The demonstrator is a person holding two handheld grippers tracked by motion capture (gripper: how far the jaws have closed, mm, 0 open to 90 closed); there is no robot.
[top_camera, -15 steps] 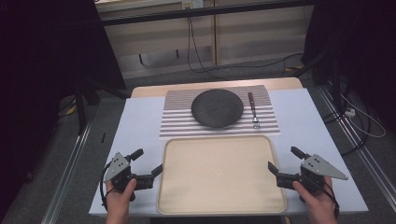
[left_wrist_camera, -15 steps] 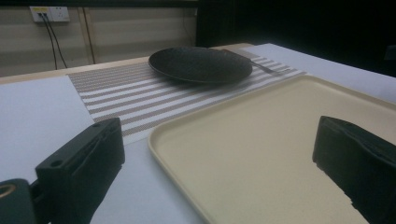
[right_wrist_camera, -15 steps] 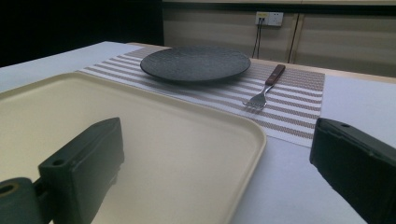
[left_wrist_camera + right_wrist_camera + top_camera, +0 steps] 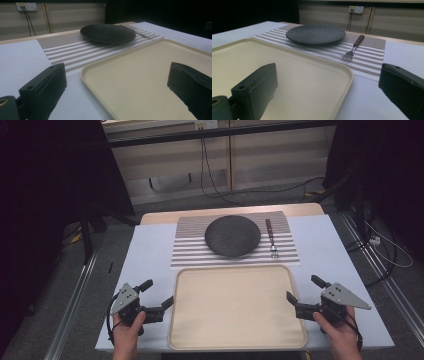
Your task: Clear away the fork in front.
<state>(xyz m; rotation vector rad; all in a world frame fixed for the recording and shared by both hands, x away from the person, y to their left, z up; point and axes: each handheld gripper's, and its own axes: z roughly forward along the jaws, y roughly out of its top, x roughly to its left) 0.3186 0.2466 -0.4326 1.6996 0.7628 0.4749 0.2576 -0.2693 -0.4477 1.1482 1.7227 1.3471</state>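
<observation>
Both sets of fingers spread wide, pinching nothing. My left gripper (image 4: pixel 159 294) sits at the tray's (image 4: pixel 235 340) 9 o'clock edge, one finger (image 4: pixel 192 86) over the rim, the other (image 4: pixel 43 85) above bare desk (image 4: pixel 150 250). My right gripper (image 4: pixel 305 290) flanks the 3 o'clock edge likewise. Tray lies near me, at 6 o'clock from the striped mat (image 4: pixel 187 252). Dark plate (image 4: pixel 232 235) on mat; fork (image 4: pixel 271 238) at plate's 3 o'clock

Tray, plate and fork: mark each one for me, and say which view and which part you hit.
tray (image 4: pixel 235 310): high view, bare middle of its floor.
plate (image 4: pixel 232 235): high view, centre of the dark disc.
fork (image 4: pixel 349 54): right gripper view, on the tines.
</observation>
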